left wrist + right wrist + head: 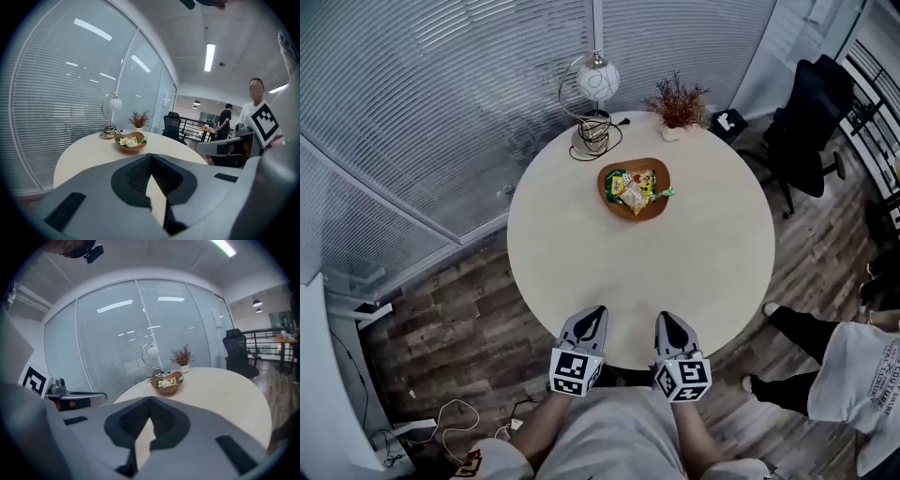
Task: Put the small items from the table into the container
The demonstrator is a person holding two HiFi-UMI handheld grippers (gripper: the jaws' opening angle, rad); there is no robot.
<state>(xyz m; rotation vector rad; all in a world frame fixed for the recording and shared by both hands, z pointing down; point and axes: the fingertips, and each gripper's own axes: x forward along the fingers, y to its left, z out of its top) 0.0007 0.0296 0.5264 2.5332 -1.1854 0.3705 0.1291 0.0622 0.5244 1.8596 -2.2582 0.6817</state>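
Round worktop [712, 253]: bare apart from three things grouped toward its 12 o'clock side, namely a lamp [596, 80], a small potted plant [677, 101] and the container.

Container [649, 214]: a wooden bowl. It lies well apart from both tools, at about 1 o'clock from the left hand-held gripper [596, 310] and 11 o'clock from the right hand-held gripper [667, 317]. Neither is clearly nearer. Its outline looks slightly oval, but the long axis cannot be fixed.

Hand-held grippers: both sit at the worktop's 6 o'clock rim, pointing toward the bowl. Each is clenched with nothing between its jaws.

Small items [636, 187]: bright packets lying inside the bowl. None is seen loose on the worktop, so the task is judged complete or nearly so.

Limits: the packets overlap, so their number is uncertain. The near rim is covered by the tools and the person's body.
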